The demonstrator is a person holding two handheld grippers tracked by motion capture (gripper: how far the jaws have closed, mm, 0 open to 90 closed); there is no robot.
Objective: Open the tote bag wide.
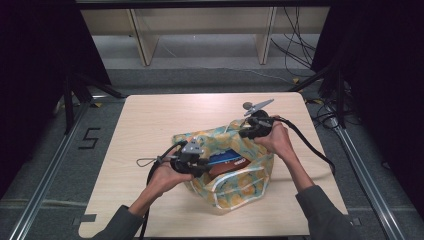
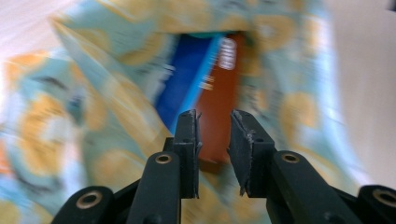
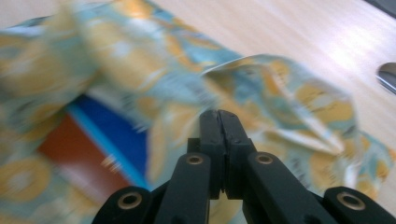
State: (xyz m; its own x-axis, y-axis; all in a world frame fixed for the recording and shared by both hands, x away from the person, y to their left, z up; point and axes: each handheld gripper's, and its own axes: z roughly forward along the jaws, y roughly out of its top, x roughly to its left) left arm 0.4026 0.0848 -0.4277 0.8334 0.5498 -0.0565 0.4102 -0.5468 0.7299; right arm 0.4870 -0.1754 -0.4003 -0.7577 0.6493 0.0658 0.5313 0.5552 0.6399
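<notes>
High view: the patterned fabric bag (image 1: pixel 235 165), teal with yellow-orange motifs and white trim, lies a little right of centre on the wooden table (image 1: pixel 150 120), its mouth spread between my two tools. Inside it I see a blue package (image 1: pixel 225 158) beside a red-brown package (image 1: pixel 227 168), both partly covered by cloth. My left gripper (image 1: pixel 197 165) sits at the near-left edge of the opening; my right gripper (image 1: pixel 250 129) sits at the far-right edge.

Left gripper view: my left gripper's jaws stand parted with a clear gap, nothing pressed between the pads; they point into the bag's mouth, toward the two packages. The picture is blurred.

Right gripper view: my right gripper's jaws are brought fully together just in front of a raised fold of the bag's cloth; whether a thin edge of fabric is pinched between them I cannot tell.

A thin cord loop (image 1: pixel 145 162) lies on the table left of my left hand (image 1: pixel 167 181).
</notes>
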